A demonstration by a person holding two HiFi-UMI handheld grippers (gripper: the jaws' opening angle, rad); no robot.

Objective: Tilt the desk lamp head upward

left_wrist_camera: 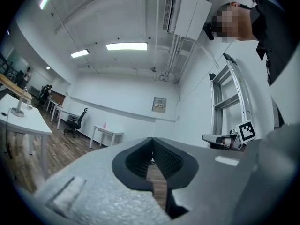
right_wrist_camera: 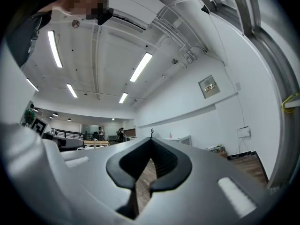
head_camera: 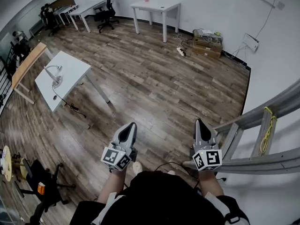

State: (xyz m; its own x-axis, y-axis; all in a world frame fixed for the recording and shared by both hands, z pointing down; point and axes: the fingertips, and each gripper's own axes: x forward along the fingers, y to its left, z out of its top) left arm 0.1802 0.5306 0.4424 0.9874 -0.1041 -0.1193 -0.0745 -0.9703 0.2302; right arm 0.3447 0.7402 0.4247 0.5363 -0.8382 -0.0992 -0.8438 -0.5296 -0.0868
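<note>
Both tools are up in front of me. The left tool (head_camera: 127, 131) has its jaws pressed together with nothing between them, and the right tool (head_camera: 201, 128) is the same, shut and empty. Two tools, and neither carries anything.

Just off my right side leans one metal ladder (head_camera: 262, 125) with a yellow cord tied to it.

Ahead and to my left, across open wood floor (head_camera: 154, 88), stands the white desk (head_camera: 75, 67). On it is the one desk lamp (head_camera: 56, 81), well apart from both tools. One cable (head_camera: 70, 106) trails off the desk edge to the floor.

So the step in hand, as I read it, is the approach. To do it well I'd close in square to the desk and keep my feet off that cable. I'd open a tool only once I'm near. One tool should steady the base while the other takes the head — lightly, turning it about its hinge rather than dragging the whole lamp.

Beside that desk sits one wood-topped desk (head_camera: 28, 62). Further back I count one white desk (head_camera: 157, 6) against the far wall and one black office chair (head_camera: 107, 11). There are at least two more white desks (head_camera: 84, 8) in the far left corner — the dark shapes by them are too small to tell.
</note>
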